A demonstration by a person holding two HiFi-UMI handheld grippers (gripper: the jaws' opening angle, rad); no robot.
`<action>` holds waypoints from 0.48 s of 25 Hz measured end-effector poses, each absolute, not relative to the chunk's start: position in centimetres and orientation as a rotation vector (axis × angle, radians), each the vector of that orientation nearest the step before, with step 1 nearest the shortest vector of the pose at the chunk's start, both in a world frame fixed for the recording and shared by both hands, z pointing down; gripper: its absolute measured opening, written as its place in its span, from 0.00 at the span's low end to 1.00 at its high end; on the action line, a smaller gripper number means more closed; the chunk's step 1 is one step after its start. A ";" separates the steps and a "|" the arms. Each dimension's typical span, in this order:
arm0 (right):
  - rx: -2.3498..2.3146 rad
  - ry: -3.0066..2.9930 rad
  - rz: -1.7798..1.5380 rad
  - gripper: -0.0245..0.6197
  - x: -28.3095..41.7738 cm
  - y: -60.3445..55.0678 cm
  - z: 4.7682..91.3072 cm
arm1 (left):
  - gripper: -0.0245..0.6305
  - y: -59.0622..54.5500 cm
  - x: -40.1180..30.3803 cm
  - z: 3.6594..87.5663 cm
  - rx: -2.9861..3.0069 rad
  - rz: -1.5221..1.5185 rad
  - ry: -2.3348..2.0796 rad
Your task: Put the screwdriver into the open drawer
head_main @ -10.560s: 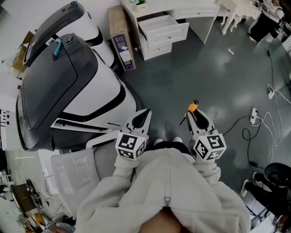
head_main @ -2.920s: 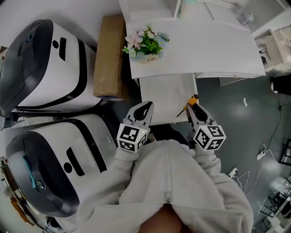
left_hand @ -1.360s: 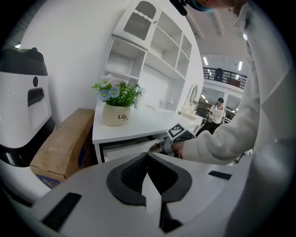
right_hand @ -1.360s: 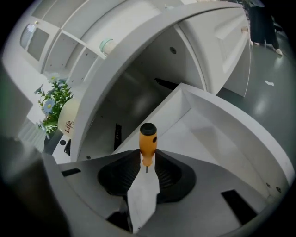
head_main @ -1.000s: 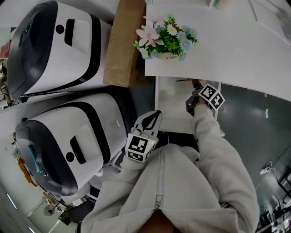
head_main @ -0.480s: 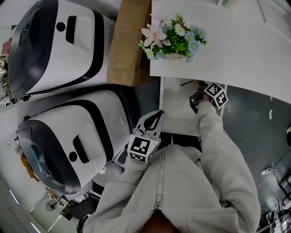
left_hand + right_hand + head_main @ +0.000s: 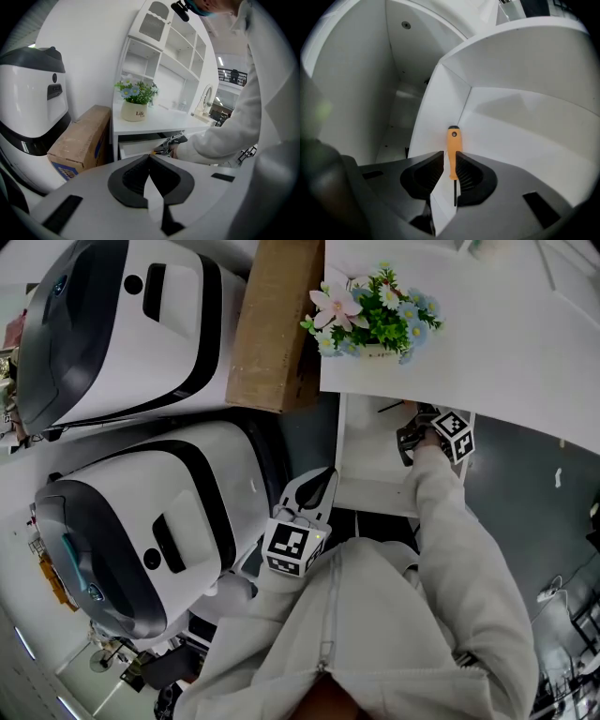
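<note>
The screwdriver (image 7: 453, 138) looked light and stiff, a slim metal shaft on a smooth orange plastic handle, nothing fragile; as a judgement, the round, hard handle could swivel or slide between flat pads, so the thick part of the handle was the sensible place to hold it. That was where the right gripper (image 7: 450, 157) had it, jaws clamped on the lower handle just above the shaft. It hung inside the open drawer (image 7: 525, 122), over the white floor and near an inner corner; whether it touched the wood could not be told. Its long axis ran in line with the jaws, handle end pointing forward toward that corner, shaft trailing back toward the gripper's body. The left gripper (image 7: 149, 171) was pressed closed on nothing, held close to the person's body, well apart from the drawer.
</note>
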State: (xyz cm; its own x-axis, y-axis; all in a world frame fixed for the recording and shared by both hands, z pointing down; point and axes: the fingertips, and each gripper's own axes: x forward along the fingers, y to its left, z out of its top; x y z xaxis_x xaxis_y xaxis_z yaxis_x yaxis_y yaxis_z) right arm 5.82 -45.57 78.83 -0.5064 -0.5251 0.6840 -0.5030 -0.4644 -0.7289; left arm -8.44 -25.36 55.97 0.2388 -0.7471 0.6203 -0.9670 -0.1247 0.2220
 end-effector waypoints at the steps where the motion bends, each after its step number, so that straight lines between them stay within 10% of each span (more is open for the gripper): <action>1: -1.557 1.630 -2.167 0.18 5.8 -45.6 78.6 | 0.06 -25.2 -8.5 55.9 1.932 0.486 -1.564; 12: -1.579 1.616 -2.112 0.20 7.8 -43.6 75.2 | 0.06 -24.5 -7.6 53.9 2.035 0.464 -1.530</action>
